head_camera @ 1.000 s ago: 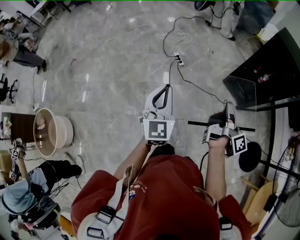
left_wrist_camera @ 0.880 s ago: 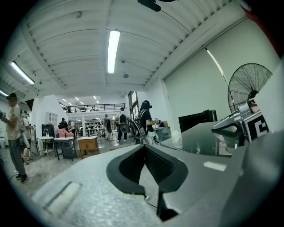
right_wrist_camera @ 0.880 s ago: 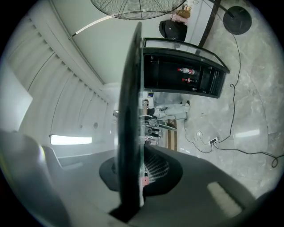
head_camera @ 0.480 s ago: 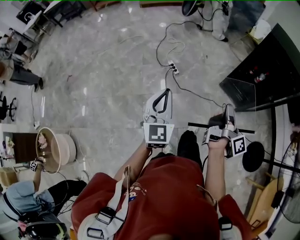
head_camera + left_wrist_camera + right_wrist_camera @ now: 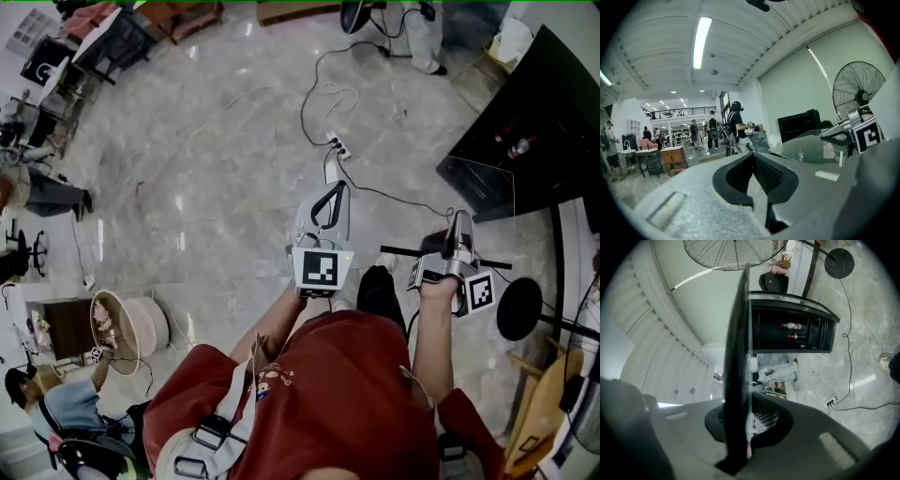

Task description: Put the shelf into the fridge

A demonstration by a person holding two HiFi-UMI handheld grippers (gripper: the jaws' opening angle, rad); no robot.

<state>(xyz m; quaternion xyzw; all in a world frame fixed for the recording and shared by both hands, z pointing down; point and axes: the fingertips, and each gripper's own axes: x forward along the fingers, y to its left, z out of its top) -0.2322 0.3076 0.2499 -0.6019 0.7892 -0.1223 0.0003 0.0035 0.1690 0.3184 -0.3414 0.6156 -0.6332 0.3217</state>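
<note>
My right gripper (image 5: 458,228) is shut on the glass shelf (image 5: 487,192), a clear pane with a dark edge bar, held on edge in front of me. In the right gripper view the shelf's dark edge (image 5: 738,357) runs straight up between the jaws of the right gripper (image 5: 745,425). The black fridge (image 5: 553,103) stands open at the upper right with bottles (image 5: 518,148) inside; the fridge (image 5: 792,329) also shows ahead of the right gripper. My left gripper (image 5: 334,186) is shut with nothing in it, left of the shelf. From the left gripper (image 5: 751,154), the glass shelf (image 5: 811,145) lies to the right.
A power strip (image 5: 335,145) with cables lies on the marble floor ahead. A round fan base (image 5: 518,309) and a wooden chair (image 5: 536,403) stand at my right. A seated person (image 5: 56,412) with a basin (image 5: 120,321) is at lower left. A standing fan (image 5: 858,89) is nearby.
The floor, power strip and seated person have slid down the head view as I step forward. Both grippers keep their places, the right one still on the shelf.
</note>
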